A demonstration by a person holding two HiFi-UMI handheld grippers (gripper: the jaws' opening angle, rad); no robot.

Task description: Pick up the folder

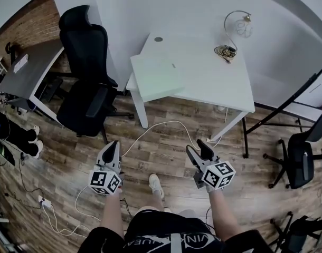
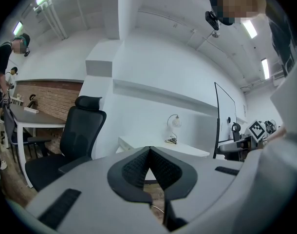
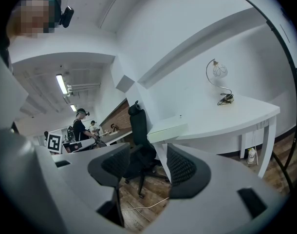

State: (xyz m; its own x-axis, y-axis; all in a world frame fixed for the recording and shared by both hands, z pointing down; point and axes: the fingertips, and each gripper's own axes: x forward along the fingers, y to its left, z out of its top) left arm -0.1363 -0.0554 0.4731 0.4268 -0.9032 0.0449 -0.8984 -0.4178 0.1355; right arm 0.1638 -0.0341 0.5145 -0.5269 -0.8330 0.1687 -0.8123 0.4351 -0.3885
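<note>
Your left gripper [image 1: 112, 147]: jaws meet at the tips, empty. Right gripper [image 1: 198, 147]: jaws partway apart, empty. Folder [image 1: 157, 75] lies flat on the tabletop [image 1: 214, 83], near left corner, well ahead. Come in level at its near edge, one jaw under, one over; open left first.

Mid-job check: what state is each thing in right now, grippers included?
folder: closed, lying flat on the white table at the corner nearest the chair, not held.
left gripper: shut, empty.
right gripper: open, empty.
office chair: upright, unoccupied.
lamp: standing on the table; lit or not, cannot tell.
</note>
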